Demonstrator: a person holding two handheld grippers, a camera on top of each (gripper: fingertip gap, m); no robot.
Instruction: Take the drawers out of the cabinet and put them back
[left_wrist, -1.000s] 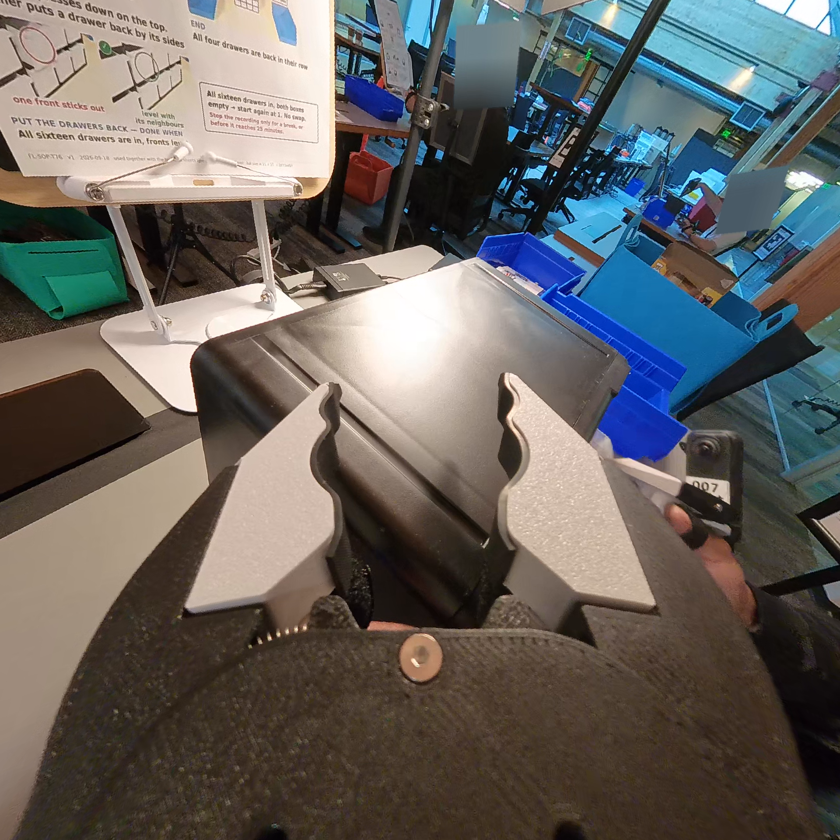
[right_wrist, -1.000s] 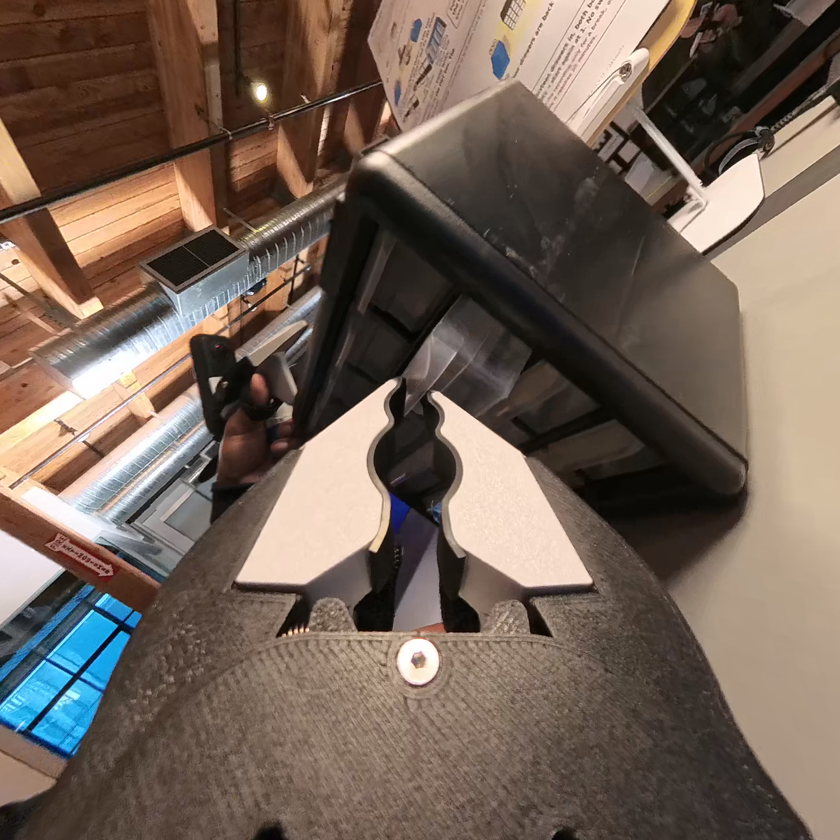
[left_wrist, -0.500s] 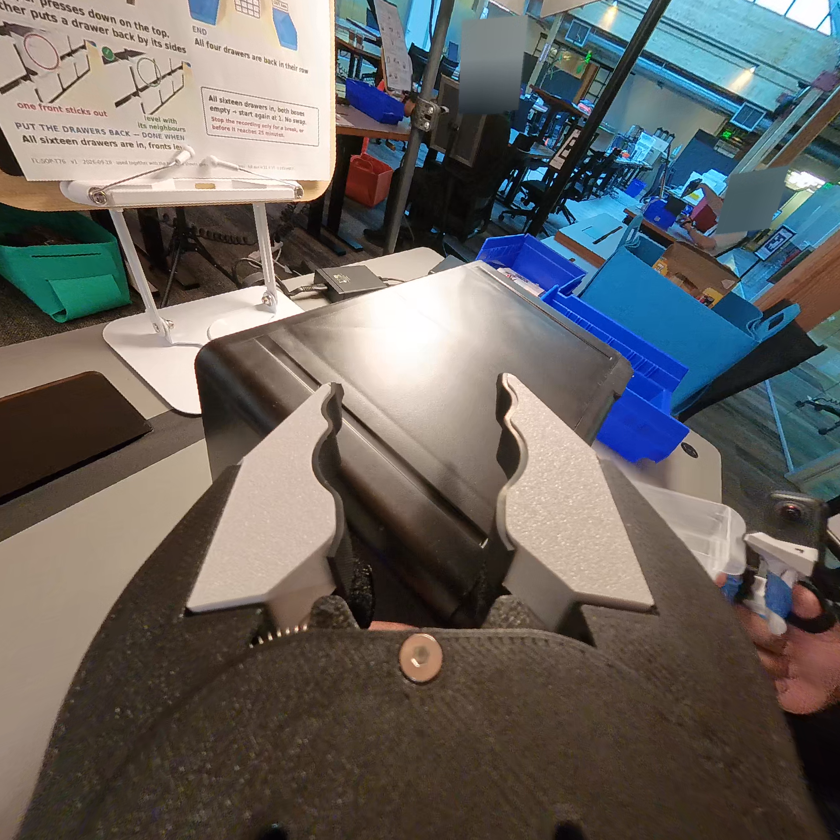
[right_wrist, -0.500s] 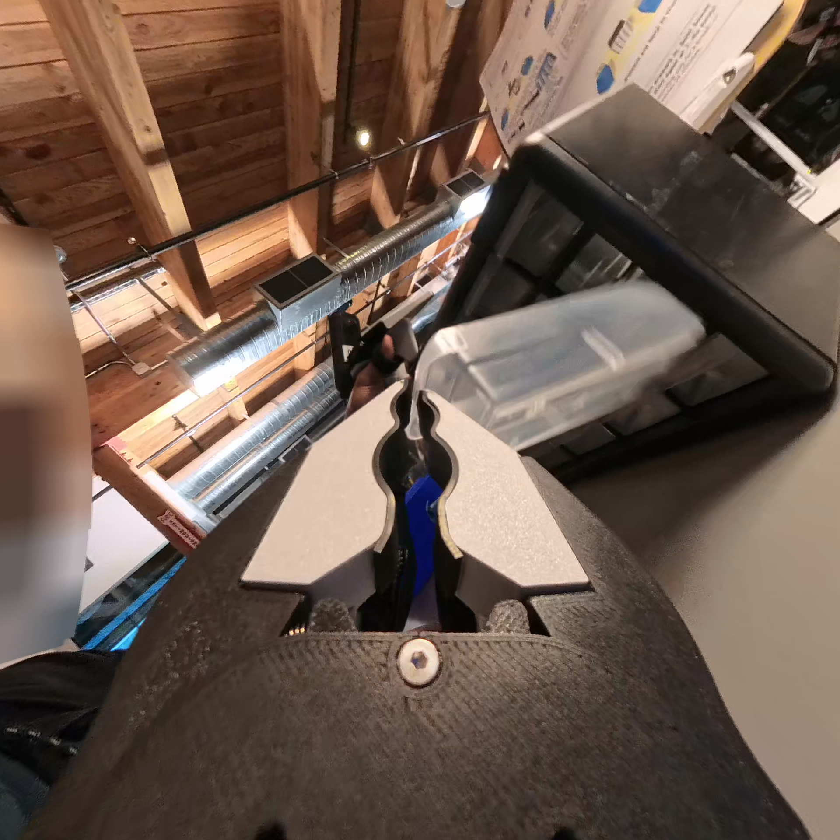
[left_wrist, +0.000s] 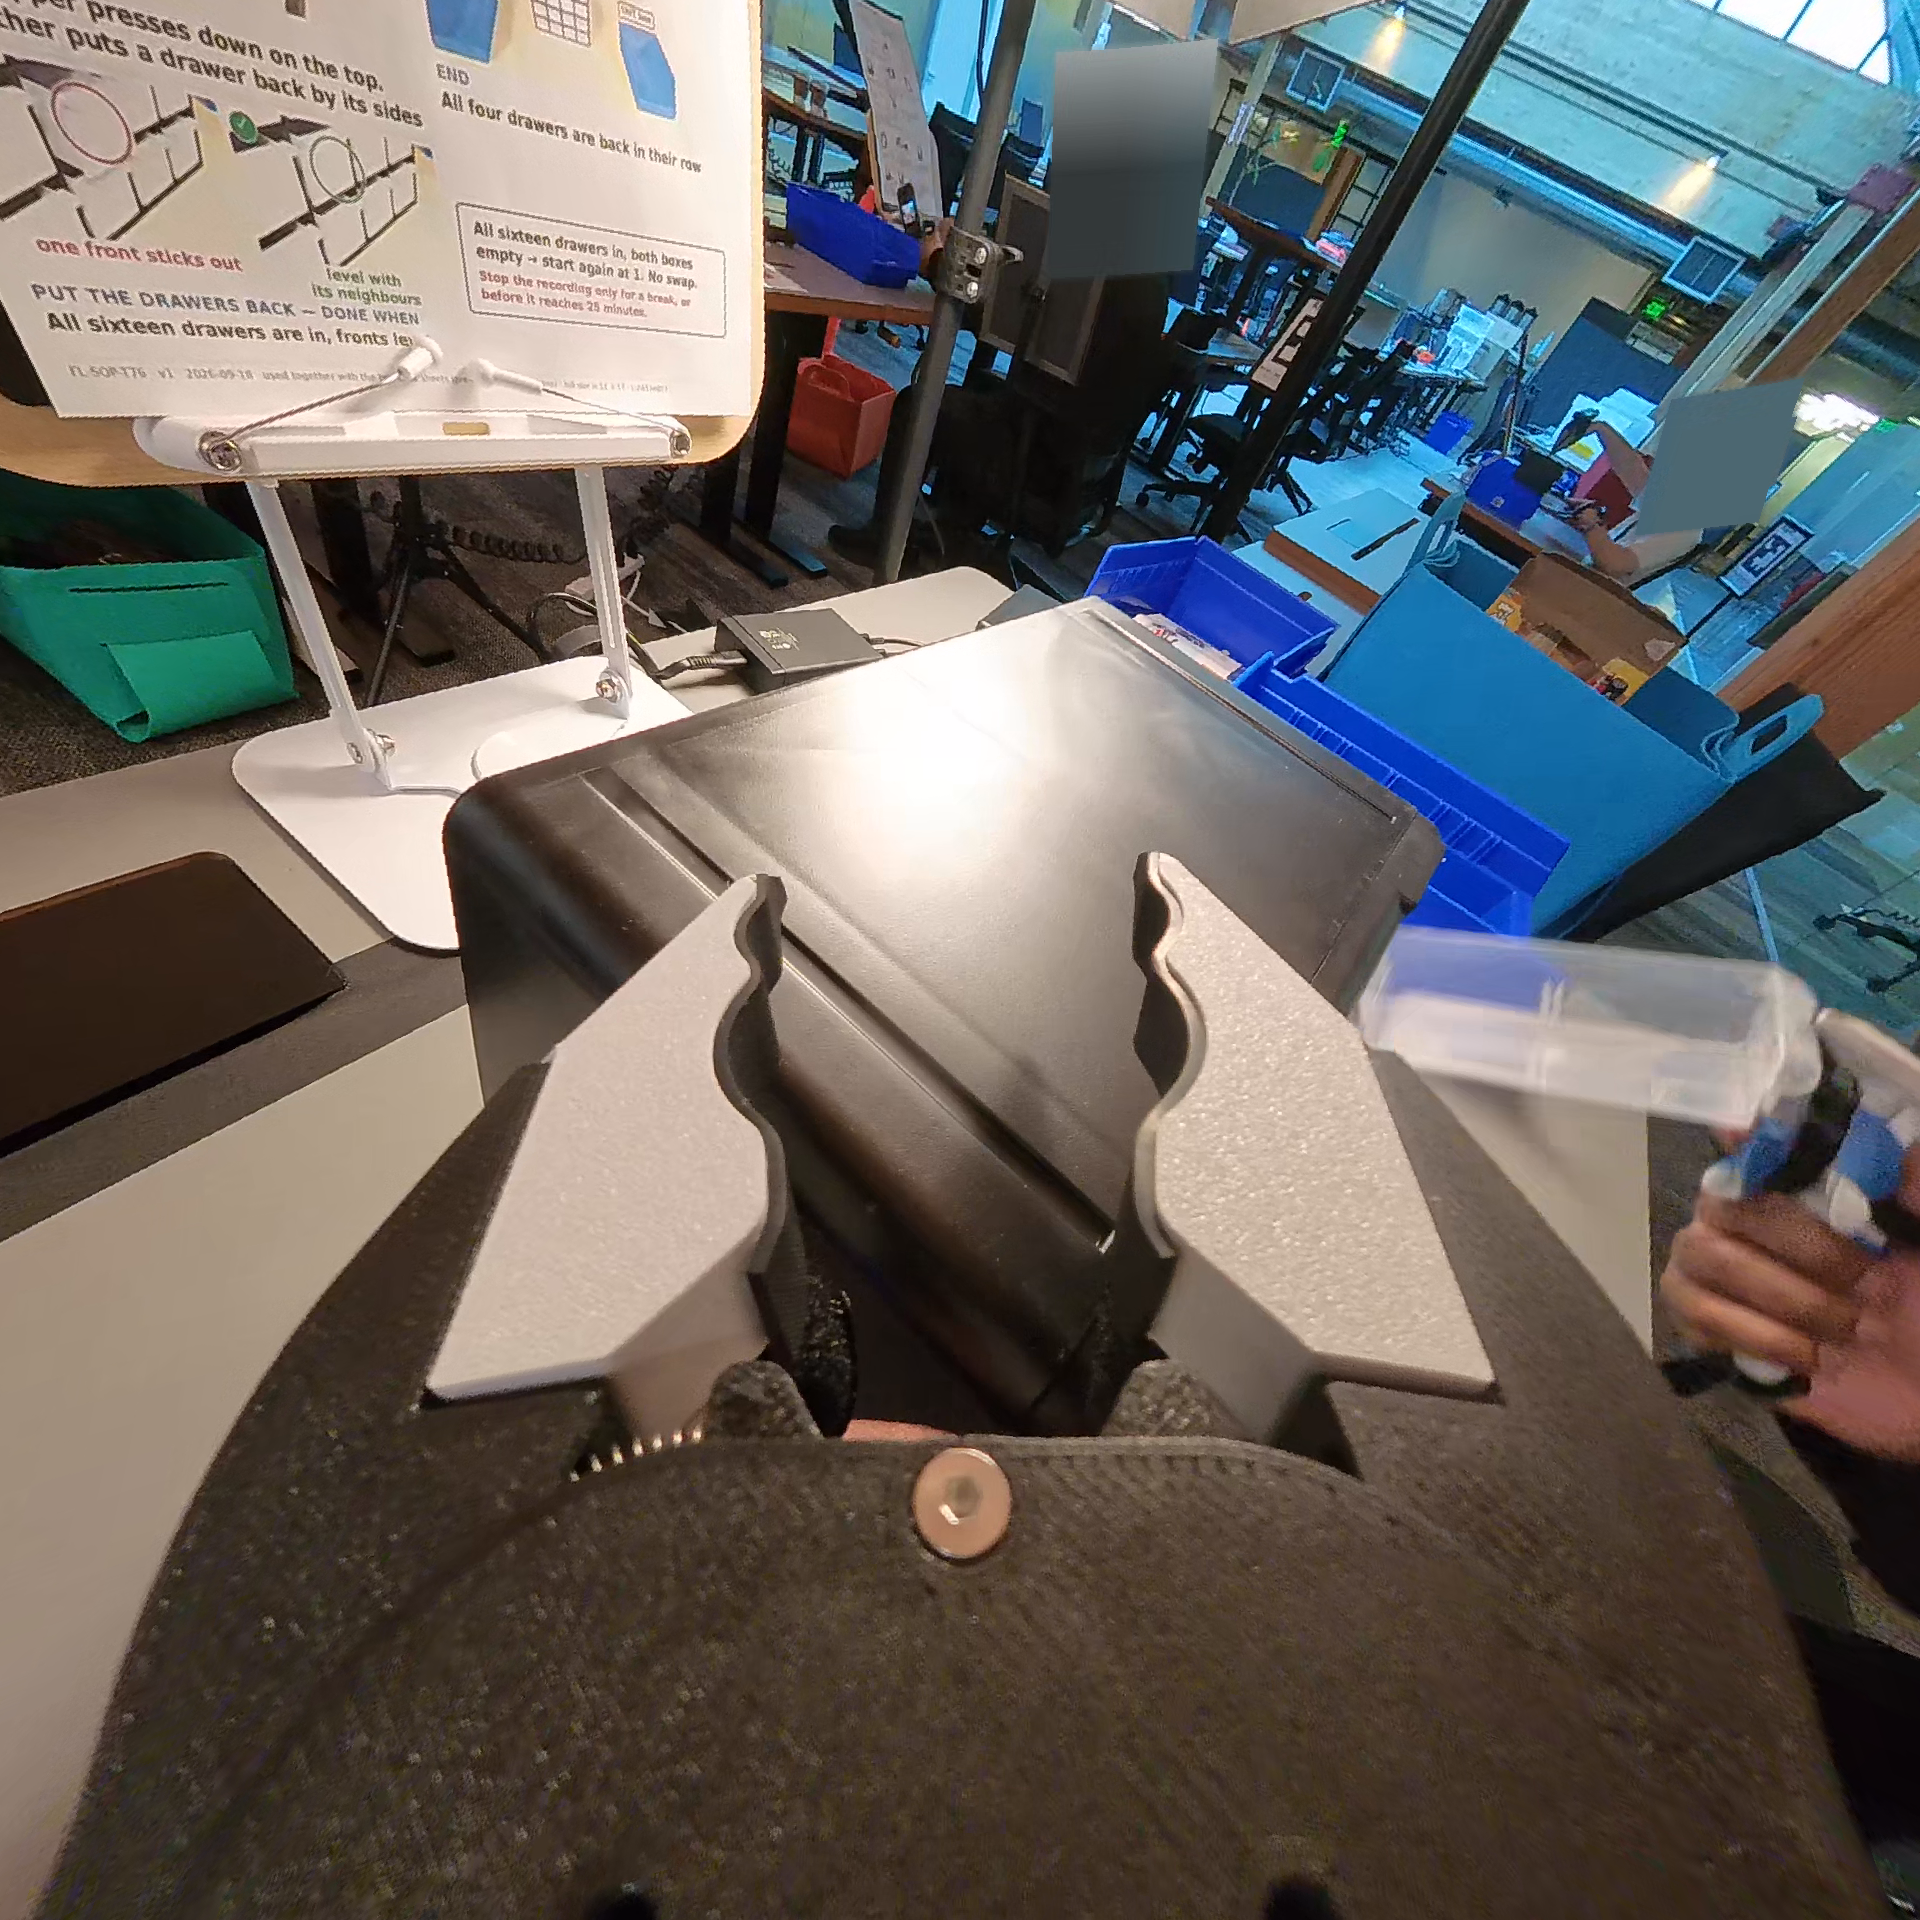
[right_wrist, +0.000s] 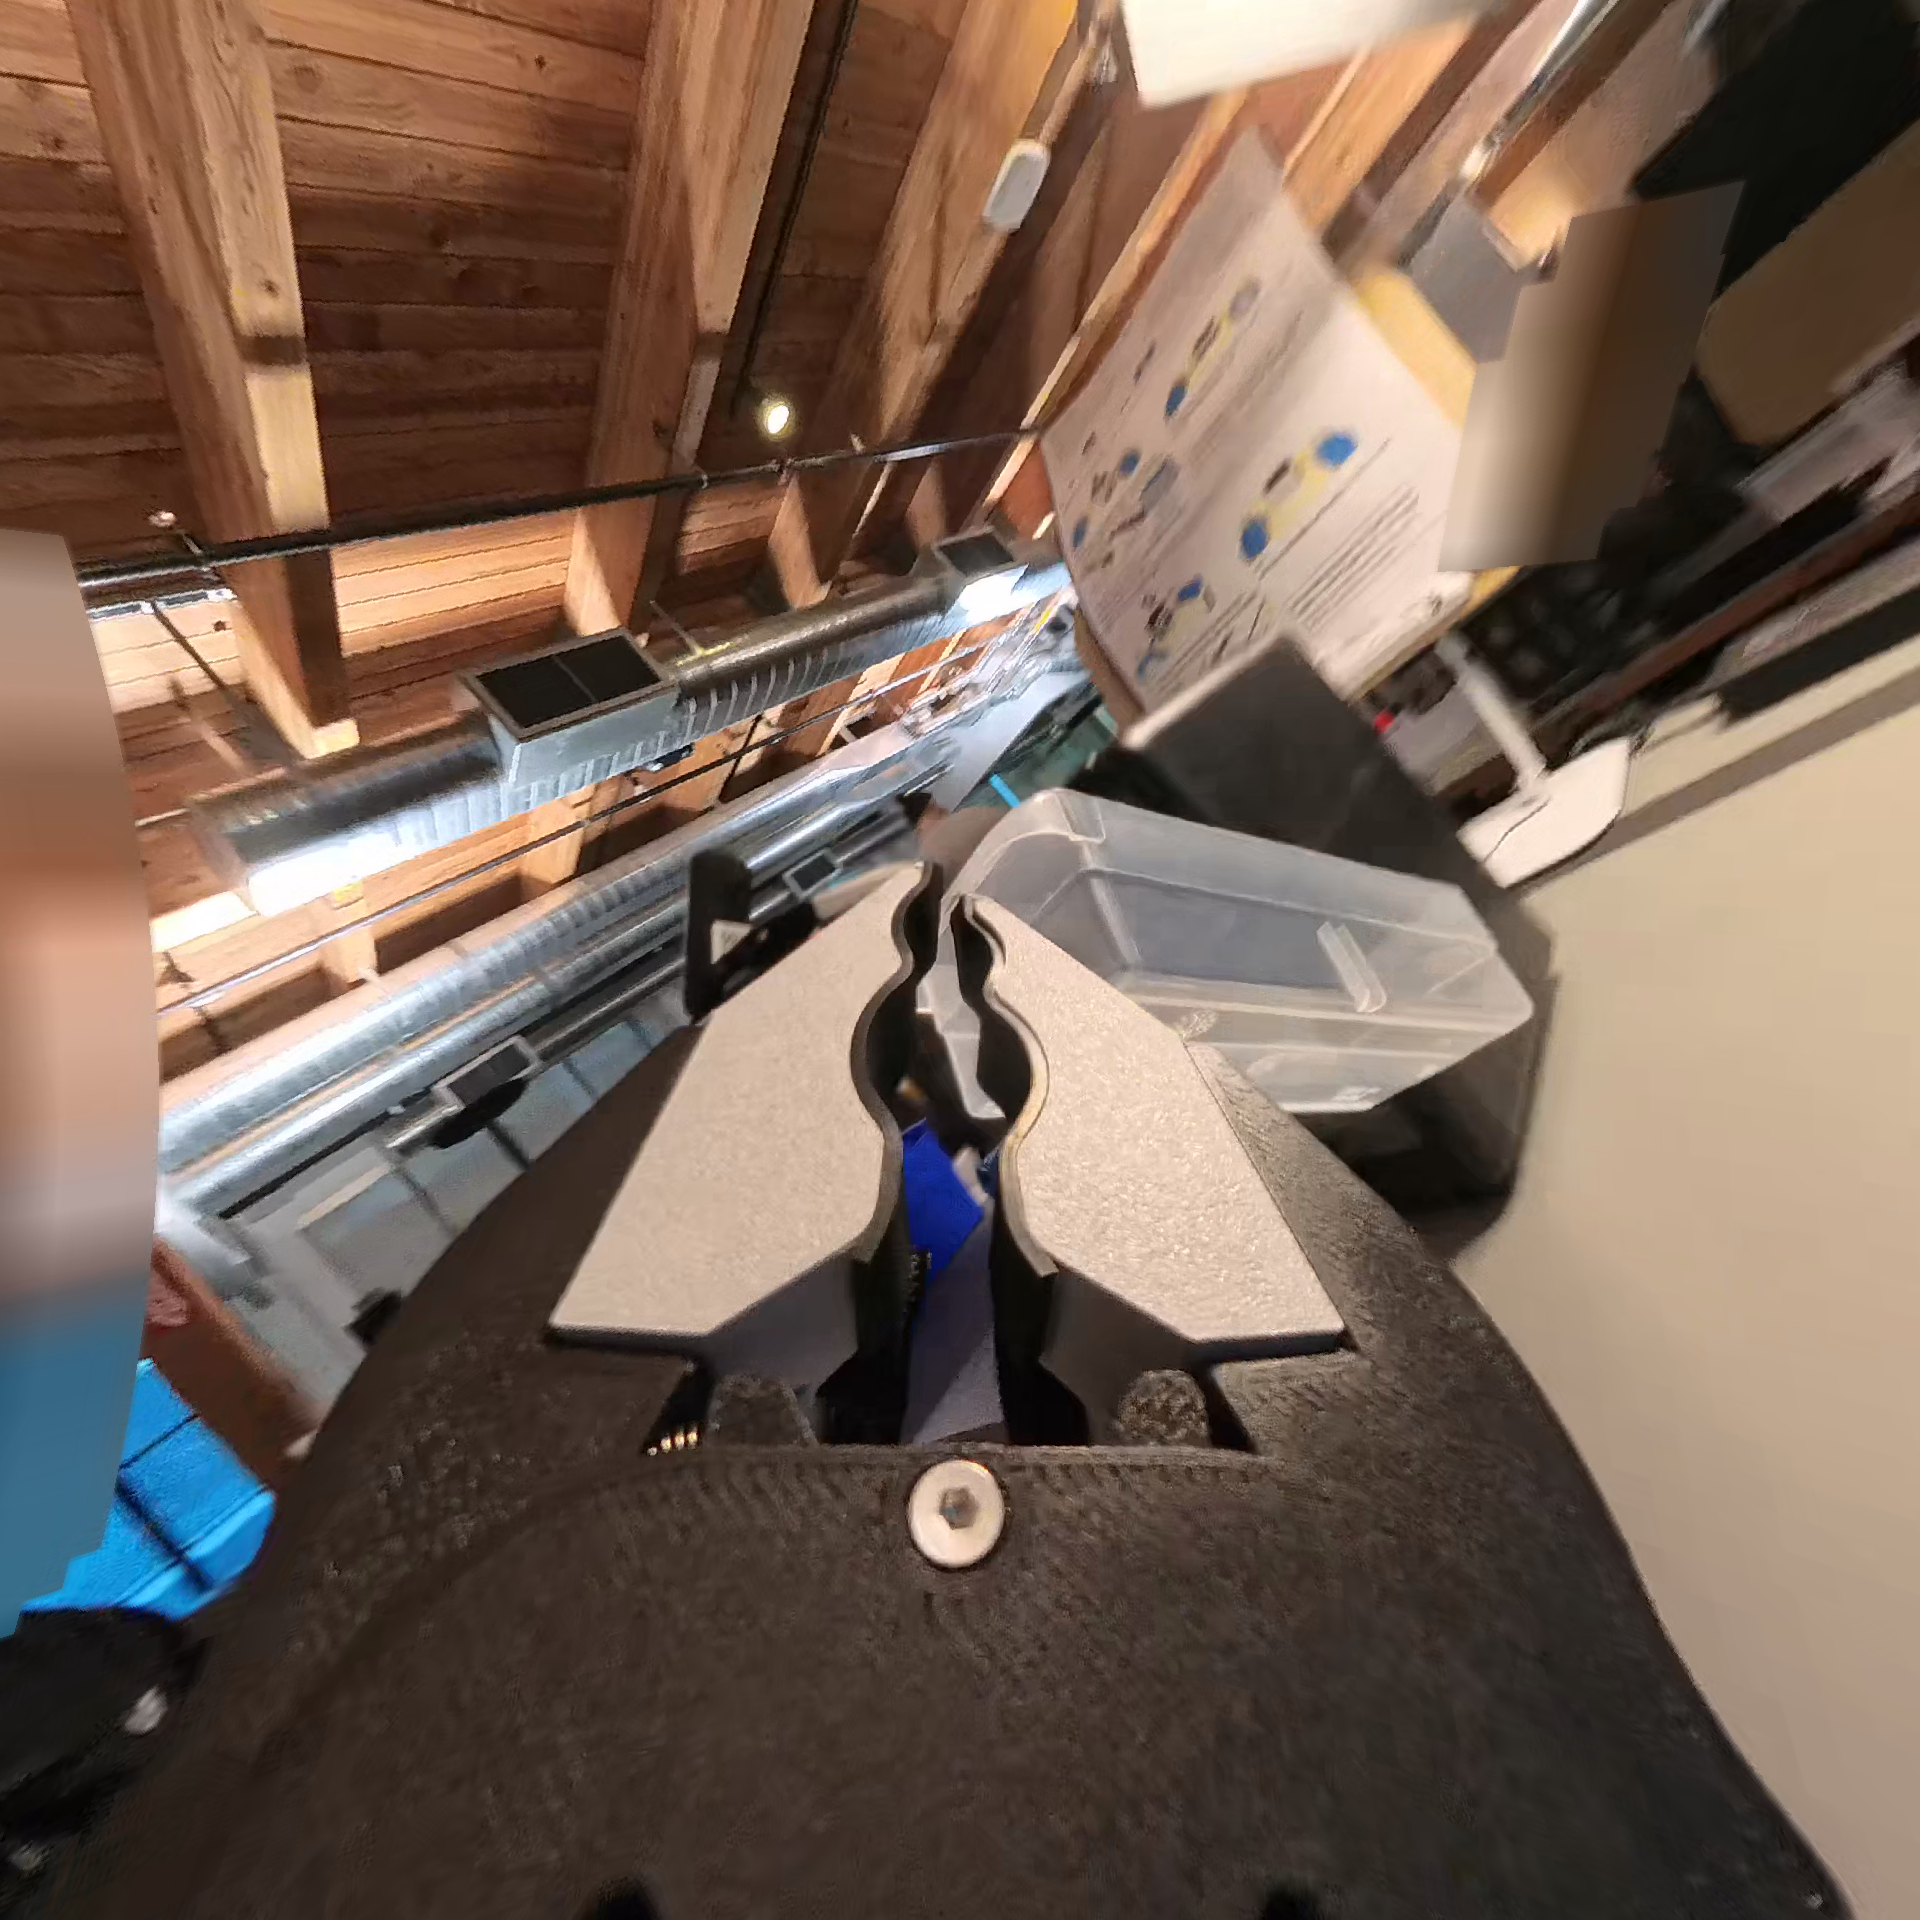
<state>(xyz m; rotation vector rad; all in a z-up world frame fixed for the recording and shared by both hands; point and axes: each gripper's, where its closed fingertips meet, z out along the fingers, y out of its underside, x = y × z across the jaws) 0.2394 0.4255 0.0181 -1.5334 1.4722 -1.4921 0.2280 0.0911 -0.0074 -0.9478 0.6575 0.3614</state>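
— How does the left gripper stand?

— Its two grey, wavy-edged fingers are spread wide over the flat top of the black plastic cabinet. Nothing sits between them but that glossy top; whether the pads actually press down on it, I cannot tell from here.

— And the right gripper?

— Nearly pressed together, pinching the thin front lip of a clear plastic drawer. The drawer juts out forward and to the right of the fingertips, tilted and completely out of the cabinet. From the left gripper's camera you can see that same transparent drawer hanging in the air just beside the cabinet's right front corner, with the person's hand behind it on the handle.

— What's around them?

— The cabinet stands on a grey table. Behind it is a white stand carrying a printed instruction sheet, with a small black box and its cable nearby. Blue plastic bins lie past the cabinet on the right.
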